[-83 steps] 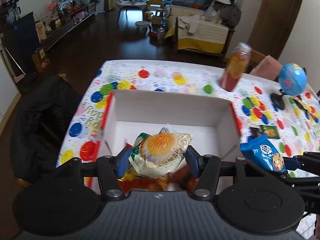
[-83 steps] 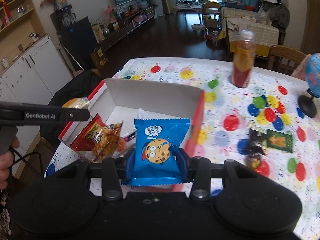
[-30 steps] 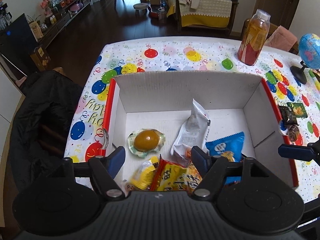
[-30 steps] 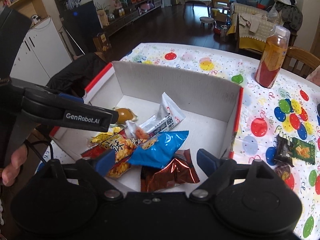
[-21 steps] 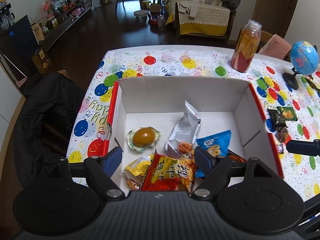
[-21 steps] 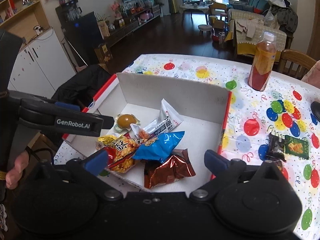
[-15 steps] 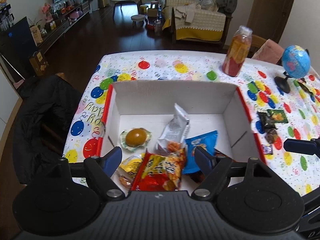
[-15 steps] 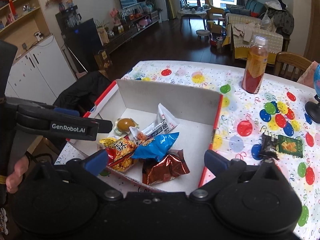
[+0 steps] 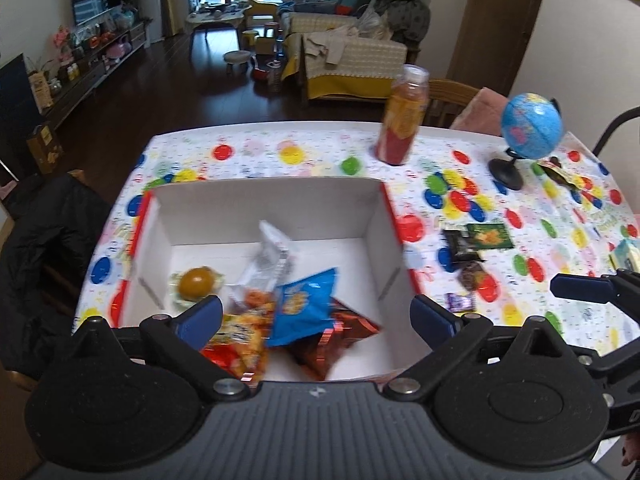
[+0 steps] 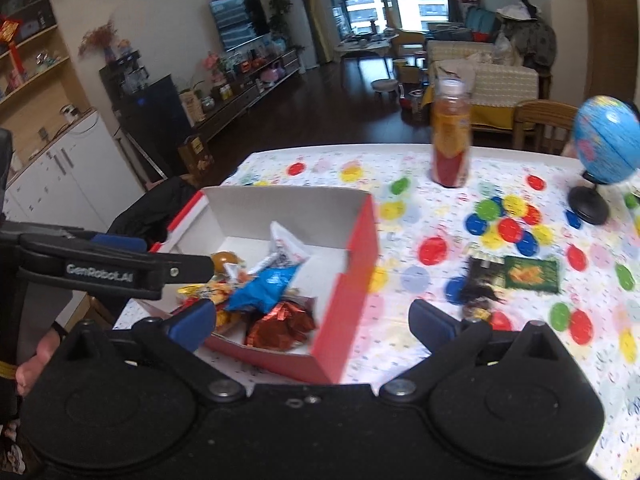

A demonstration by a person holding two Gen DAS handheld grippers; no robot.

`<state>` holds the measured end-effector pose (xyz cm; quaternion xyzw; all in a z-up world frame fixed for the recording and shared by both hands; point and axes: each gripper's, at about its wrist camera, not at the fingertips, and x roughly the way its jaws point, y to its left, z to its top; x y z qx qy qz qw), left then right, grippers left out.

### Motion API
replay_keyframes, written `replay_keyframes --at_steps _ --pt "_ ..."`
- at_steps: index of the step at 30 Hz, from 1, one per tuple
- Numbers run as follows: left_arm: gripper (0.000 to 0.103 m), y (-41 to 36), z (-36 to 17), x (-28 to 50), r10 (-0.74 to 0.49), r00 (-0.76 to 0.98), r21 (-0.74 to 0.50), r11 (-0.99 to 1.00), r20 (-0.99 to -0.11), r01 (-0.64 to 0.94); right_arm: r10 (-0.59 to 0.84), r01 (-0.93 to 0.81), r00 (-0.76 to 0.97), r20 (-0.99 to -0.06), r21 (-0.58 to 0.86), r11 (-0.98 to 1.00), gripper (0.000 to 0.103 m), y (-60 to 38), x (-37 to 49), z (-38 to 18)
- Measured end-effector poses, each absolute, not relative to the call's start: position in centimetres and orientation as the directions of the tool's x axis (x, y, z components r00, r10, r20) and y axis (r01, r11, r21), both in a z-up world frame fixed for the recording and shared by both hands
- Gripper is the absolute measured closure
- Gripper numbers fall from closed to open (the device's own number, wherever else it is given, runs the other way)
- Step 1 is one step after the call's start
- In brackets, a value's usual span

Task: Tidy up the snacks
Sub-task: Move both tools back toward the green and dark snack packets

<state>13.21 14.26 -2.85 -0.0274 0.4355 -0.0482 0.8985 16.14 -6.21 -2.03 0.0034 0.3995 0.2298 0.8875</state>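
On polka-dot tablecloth (image 9: pixel 256 148), blue packet (image 9: pixel 304 304) lies diagonally in box (image 9: pixel 264 208).

Both views are smeared by motion. In the box (image 9: pixel 264 208), print on the blue packet (image 9: pixel 304 304) is unreadable, and the red-yellow packet (image 9: pixel 240 344) at lower centre is partly behind a gripper finger. The small dark wrappers (image 10: pixel 480 292) right of centre are perhaps candy. The globe (image 10: pixel 604 148) is cut by the right edge.

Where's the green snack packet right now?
Both views show the green snack packet lying outside on the tablecloth, right of the box, touching a black wrapper.
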Motion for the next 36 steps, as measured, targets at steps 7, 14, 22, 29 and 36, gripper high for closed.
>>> replay_keyframes --at_steps 7,14,22,29,36 --pt "0.002 8.8 -3.9 13.7 -0.155 0.599 -0.105 0.988 -0.786 0.117 0.337 -0.362 0.591 -0.733 0.131 0.923 0.000 -11.5 16.2 -3.1" --pt "0.002 3.3 -5.5 15.3 -0.150 0.580 -0.090 0.987 -0.800 0.132 0.232 -0.257 0.598 -0.767 0.091 0.962 0.002 -17.5 18.1 -4.3" --pt "0.002 -2.5 -7.2 17.1 -0.115 0.567 -0.062 0.992 -0.815 0.113 0.181 -0.172 0.556 -0.811 0.101 0.980 0.005 -23.7 22.6 -6.1" --pt "0.002 -5.5 -9.6 19.3 -0.060 0.495 -0.044 0.998 -0.867 0.045 0.195 -0.387 0.484 -0.853 -0.009 0.922 0.009 -24.0 27.9 -7.6" --pt "0.003 -5.8 -12.2 20.4 -0.050 0.437 -0.067 0.997 -0.898 -0.023 0.209 -0.617 0.411 -0.887 -0.102 0.781 0.016 -22.3 31.6 -10.4"
